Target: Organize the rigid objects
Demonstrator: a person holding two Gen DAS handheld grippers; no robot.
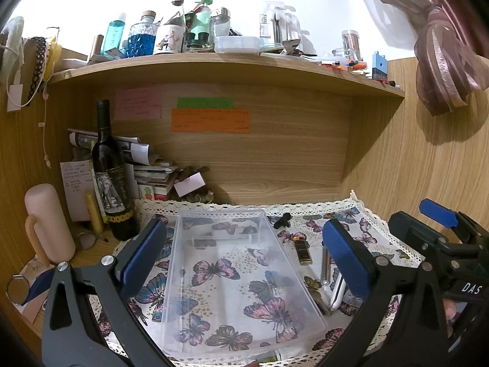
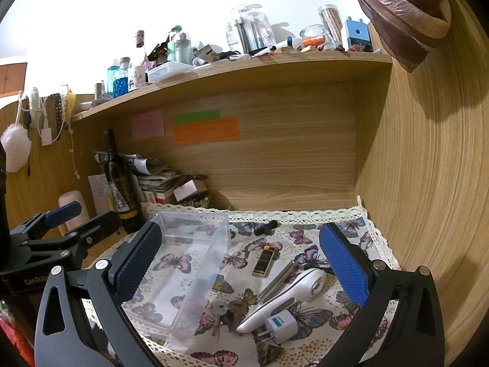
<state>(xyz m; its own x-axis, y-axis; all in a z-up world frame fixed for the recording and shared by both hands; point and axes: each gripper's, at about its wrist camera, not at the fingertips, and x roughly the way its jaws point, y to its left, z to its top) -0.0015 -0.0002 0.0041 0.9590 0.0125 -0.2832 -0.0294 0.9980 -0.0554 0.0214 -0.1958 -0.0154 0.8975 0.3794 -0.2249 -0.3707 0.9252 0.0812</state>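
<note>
On the butterfly-print cloth [image 2: 305, 257], the clear rectangular plastic box [image 1: 232, 275] lies left of the small dark lighter [image 2: 265, 261]. The left gripper [image 1: 244, 260] and right gripper [image 2: 241, 272] both stand wide, holding nothing.

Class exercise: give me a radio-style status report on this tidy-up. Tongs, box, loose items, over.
Left tongs open over clear box, box empty. Right tongs open above loose items: lighter, white tool, plug adapter, keys, all on butterfly cloth. Nothing blocking.
</note>
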